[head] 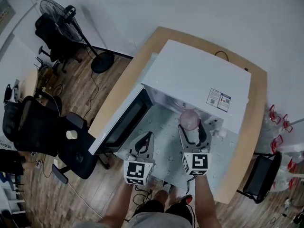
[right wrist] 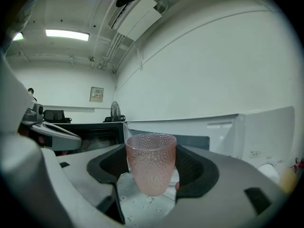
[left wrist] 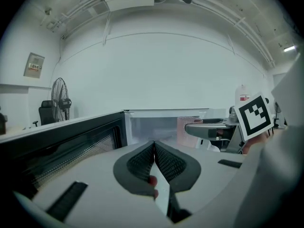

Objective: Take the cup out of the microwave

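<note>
Pink cup (head: 189,120) held in front of the open microwave (head: 199,77).
My right gripper (right wrist: 152,171) grasps the pink cup; my left gripper (left wrist: 154,147) is clenched and empty, just beside the swung-out door (head: 124,125).

From the head view, the microwave (head: 194,75) cavity is hidden under its own white top. The print on the sticker (head: 218,99) at the top's 4 o'clock corner is too small to read. Only the top of the cup (head: 189,119) shows, as the right gripper (head: 193,129) covers its lower body. The person's forearms (head: 207,201) are cut off at 6 o'clock. In the left gripper view, the wall notice (left wrist: 33,65) at 10 o'clock is illegible.
</note>
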